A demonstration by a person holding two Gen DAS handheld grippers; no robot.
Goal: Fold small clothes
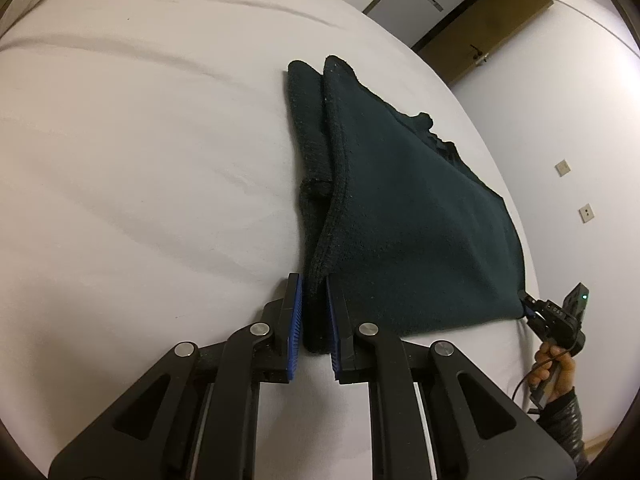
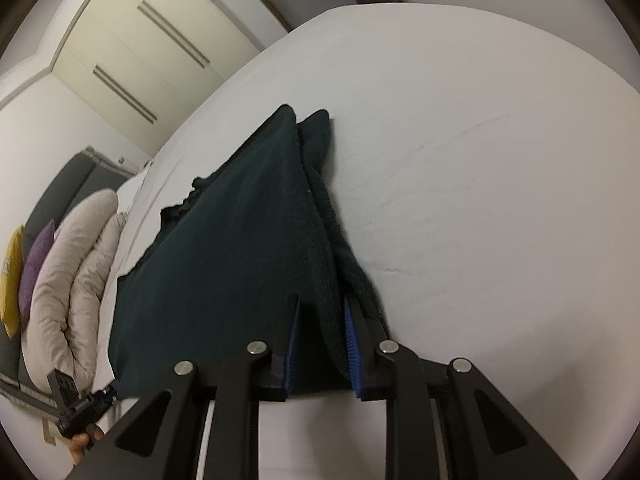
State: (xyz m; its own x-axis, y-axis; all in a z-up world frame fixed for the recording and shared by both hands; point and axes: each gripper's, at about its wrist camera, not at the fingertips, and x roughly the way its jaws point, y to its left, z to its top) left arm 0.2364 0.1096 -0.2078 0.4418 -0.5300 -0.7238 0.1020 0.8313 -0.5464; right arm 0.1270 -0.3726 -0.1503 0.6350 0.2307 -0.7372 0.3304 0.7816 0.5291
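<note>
A dark green knitted garment [image 1: 400,208] lies folded lengthwise on the white bed [image 1: 140,140], with a thick doubled edge along its left side. My left gripper [image 1: 313,284] is shut on the near end of that edge, and cloth fills the space between its blue pads. In the right wrist view the same garment [image 2: 240,260] runs away from my right gripper [image 2: 322,304], which is shut on the other near corner. Each gripper shows in the other's view: the right gripper [image 1: 528,306] pinches a corner at the bed's edge, held by a hand [image 1: 554,368], and the left gripper [image 2: 108,394] sits at the lower left.
White sheet [image 2: 480,200] spreads wide beyond the garment. A beige duvet [image 2: 76,280] with purple [image 2: 38,264] and yellow [image 2: 10,280] cushions lies by the bed's left side. A wardrobe [image 2: 132,52] and a brown door [image 1: 480,28] stand farther off.
</note>
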